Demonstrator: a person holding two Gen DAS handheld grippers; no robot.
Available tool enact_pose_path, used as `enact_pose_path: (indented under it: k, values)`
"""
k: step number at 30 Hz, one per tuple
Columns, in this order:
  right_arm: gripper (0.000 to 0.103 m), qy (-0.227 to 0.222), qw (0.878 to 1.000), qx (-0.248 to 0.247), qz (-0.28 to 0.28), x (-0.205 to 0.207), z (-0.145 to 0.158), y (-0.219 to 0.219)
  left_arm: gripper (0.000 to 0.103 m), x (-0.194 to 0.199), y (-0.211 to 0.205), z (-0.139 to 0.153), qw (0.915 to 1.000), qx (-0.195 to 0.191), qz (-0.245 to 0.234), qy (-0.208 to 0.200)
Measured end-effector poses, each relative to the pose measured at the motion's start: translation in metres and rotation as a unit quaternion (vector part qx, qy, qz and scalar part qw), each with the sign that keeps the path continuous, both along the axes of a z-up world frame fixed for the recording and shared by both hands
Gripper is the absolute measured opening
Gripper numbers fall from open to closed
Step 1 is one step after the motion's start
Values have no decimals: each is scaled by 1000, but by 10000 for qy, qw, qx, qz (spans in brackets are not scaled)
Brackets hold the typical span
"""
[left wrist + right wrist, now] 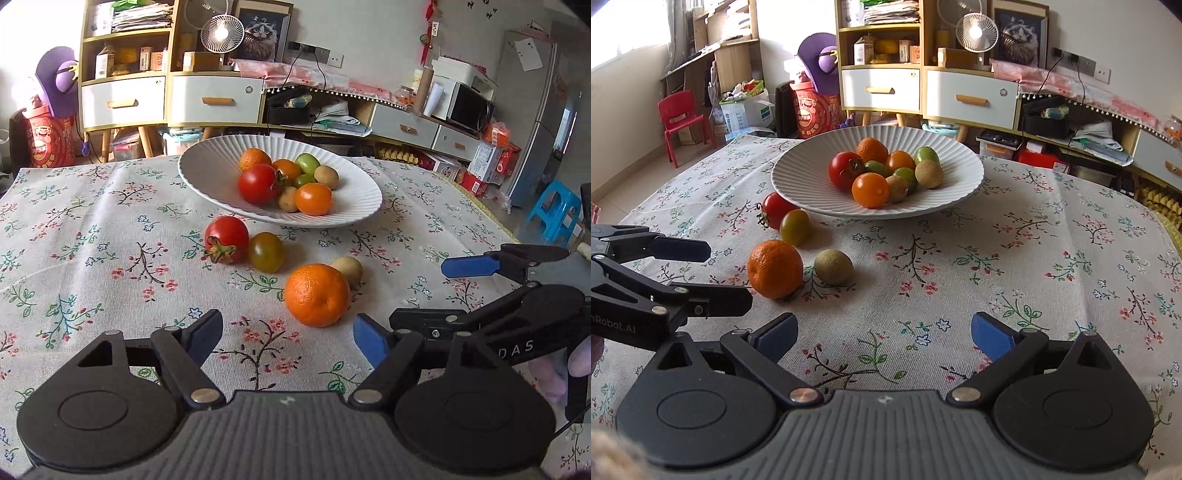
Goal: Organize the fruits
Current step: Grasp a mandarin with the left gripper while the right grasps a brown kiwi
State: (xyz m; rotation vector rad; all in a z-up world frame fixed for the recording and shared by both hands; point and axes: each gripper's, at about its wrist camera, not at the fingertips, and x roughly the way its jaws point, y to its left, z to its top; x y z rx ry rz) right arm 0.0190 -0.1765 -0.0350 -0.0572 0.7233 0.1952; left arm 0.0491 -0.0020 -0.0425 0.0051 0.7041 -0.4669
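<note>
A white ribbed plate (207, 168) (798, 173) holds several small fruits. On the floral tablecloth in front of it lie a red tomato (227, 239) (774, 208), a dark green-brown tomato (266, 252) (795, 227), an orange mandarin (317, 294) (774, 268) and a small tan fruit (348, 270) (833, 266). My left gripper (286, 338) is open and empty, just short of the mandarin. My right gripper (884, 338) is open and empty, right of the mandarin; it also shows in the left wrist view (410, 295). The left gripper shows in the right wrist view (729, 275).
The tablecloth (92, 240) covers the whole table. Behind the table stand shelves with drawers (147, 96), a fan (977, 31), a fridge (535, 122), a blue stool (557, 212) and a red chair (681, 118).
</note>
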Motion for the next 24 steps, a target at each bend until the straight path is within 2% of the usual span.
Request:
enact_pose_path:
  k: [4,11,16,24]
  values:
    - [92,9,10000,13,-21,1,-1,-2,59,0,-7,-2,9999,-24,-97,-53]
    - [78,83,10000,38,4,3,-1,-1,45,6,-15,0,9999,-45,-112,-68]
    - [72,111,9999,45,43,6,0,0,38,12,-17,2,9999,-107,-107,3]
    - [67,142,9997,31,175,11,0,5,37,12,-13,8,9999,77,-29,103]
